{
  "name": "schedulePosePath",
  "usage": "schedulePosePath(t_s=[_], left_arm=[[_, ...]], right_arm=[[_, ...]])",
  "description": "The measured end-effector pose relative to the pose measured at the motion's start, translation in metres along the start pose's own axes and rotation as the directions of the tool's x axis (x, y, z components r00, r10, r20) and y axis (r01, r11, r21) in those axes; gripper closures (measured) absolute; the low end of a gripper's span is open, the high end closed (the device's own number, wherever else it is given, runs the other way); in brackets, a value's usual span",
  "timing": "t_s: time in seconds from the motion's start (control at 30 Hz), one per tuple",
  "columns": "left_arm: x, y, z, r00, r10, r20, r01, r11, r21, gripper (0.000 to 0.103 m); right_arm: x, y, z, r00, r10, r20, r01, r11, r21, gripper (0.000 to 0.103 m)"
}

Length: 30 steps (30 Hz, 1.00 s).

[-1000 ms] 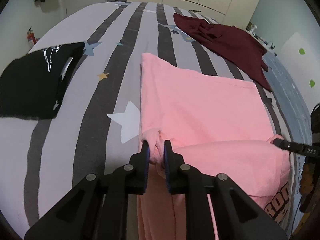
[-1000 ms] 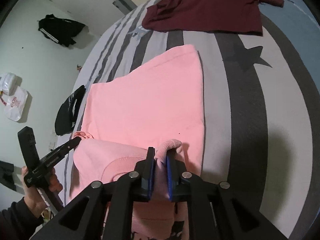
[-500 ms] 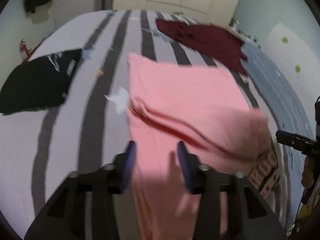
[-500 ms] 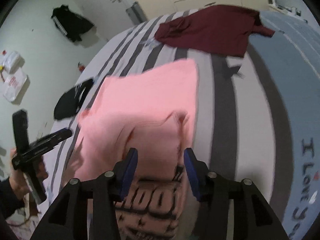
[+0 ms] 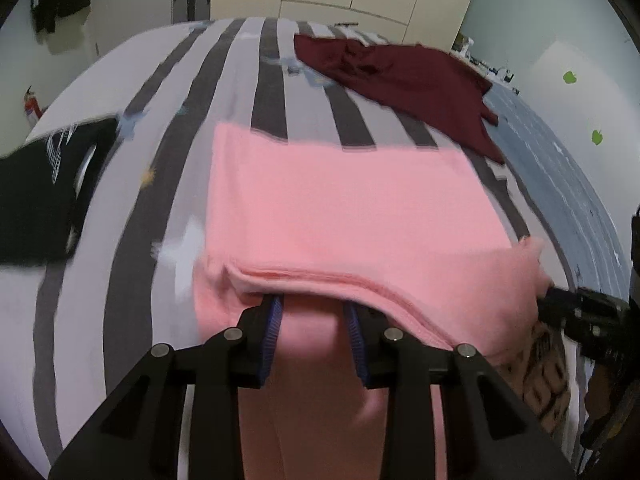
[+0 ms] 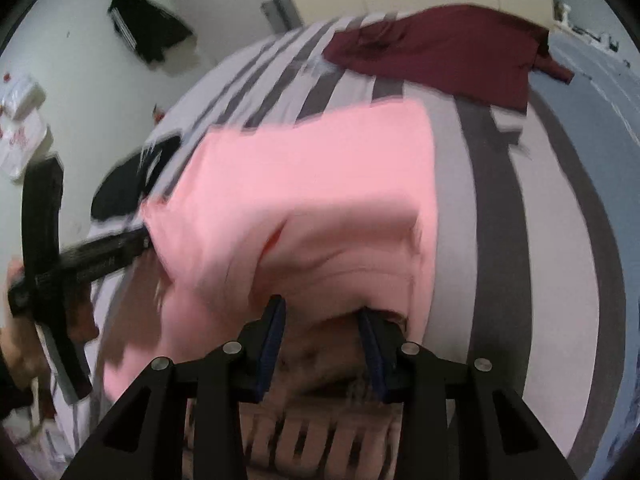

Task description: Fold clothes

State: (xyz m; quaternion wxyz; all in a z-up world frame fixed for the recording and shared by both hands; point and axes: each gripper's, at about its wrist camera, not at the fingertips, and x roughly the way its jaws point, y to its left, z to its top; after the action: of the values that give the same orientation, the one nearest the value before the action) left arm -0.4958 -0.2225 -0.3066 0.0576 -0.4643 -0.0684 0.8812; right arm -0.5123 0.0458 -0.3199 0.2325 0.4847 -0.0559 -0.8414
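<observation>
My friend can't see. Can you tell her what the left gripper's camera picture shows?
An open left gripper pokes at the folded edge of a pink shirt on a striped bed. A dark red shirt lies farther back, a black one to the left.

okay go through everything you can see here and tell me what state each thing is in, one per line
Left gripper: jaws open, tips at the fold's edge.
Right gripper: jaws open, tips at the fold's edge.
Pink shirt: folded over on itself, flat on the bed.
Maroon garment: unfolded, rumpled.
Black garment: lying flat on the bed; fold unclear.
Striped bed cover: spread smooth.
</observation>
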Motion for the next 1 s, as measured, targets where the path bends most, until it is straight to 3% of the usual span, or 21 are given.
schedulePosePath(t_s=[0.17,0.27,0.37,0.53,0.67,0.8,0.97,1.0], left_arm=[[0.016,0.014,0.056,0.998,0.013,0.066,-0.013,1.0,-0.008,0.075],[0.01,0.025,0.068,0.995,0.017,0.094,-0.013,0.999,-0.044,0.075],[0.0,0.034,0.058,0.995,0.023,0.095,-0.018,0.999,-0.05,0.075],[-0.006,0.047,0.014,0.997,0.069,0.045,-0.067,0.997,-0.03,0.074],[-0.003,0.051,-0.008,0.997,0.083,0.011,-0.082,0.996,-0.015,0.073],[0.001,0.049,-0.01,0.997,0.074,0.006,-0.074,0.997,-0.008,0.064],[0.01,0.049,-0.007,0.998,0.064,-0.007,-0.064,0.998,-0.018,0.065],[0.011,0.047,-0.006,0.998,0.059,-0.002,-0.059,0.998,-0.011,0.069]], right_arm=[[0.01,-0.017,0.073,0.99,-0.043,0.132,0.036,0.998,0.052,0.069],[0.002,-0.024,0.098,0.98,-0.049,0.194,0.035,0.997,0.074,0.069],[-0.004,-0.025,0.096,0.98,-0.049,0.194,0.037,0.997,0.068,0.069],[0.008,-0.024,0.049,0.995,-0.07,0.075,0.066,0.997,0.05,0.069],[0.016,-0.024,0.021,0.997,-0.067,0.028,0.066,0.997,0.051,0.069],[0.024,-0.026,0.024,0.997,-0.078,0.022,0.076,0.996,0.054,0.069],[0.035,-0.035,0.041,0.996,-0.092,0.016,0.091,0.993,0.074,0.069],[0.036,-0.037,0.043,0.996,-0.09,0.018,0.088,0.993,0.078,0.069]])
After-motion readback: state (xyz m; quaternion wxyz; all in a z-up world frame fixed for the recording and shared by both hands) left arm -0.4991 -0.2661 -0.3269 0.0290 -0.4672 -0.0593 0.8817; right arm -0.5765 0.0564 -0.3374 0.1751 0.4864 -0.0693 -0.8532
